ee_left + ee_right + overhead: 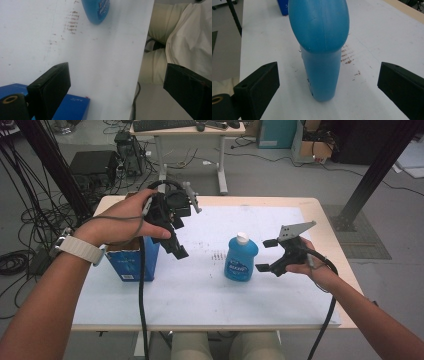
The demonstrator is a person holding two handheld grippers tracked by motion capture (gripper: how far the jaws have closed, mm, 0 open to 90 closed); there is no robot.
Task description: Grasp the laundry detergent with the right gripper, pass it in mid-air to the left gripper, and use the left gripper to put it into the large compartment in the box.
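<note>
A blue bottle (240, 260) with a white cap stands upright near the middle of the white table (200, 290). In the right gripper view the bottle (320, 50) rises between the two black jaws, a little ahead of them and touching neither. My right gripper (267, 255) is open just right of the bottle. A blue open-topped box (131, 262) stands at the table's left. My left gripper (181, 237) hangs open above the box's right side, held up off the table. The left gripper view shows the box (72, 107) below and the bottle's base (96, 10) far off.
The table's near edge (142, 50) runs past the person's light trousers (180, 37). Brownish marks (217, 255) stain the sheet left of the bottle. Behind the table stand a desk (187, 130), cables and black frame posts (375, 170).
</note>
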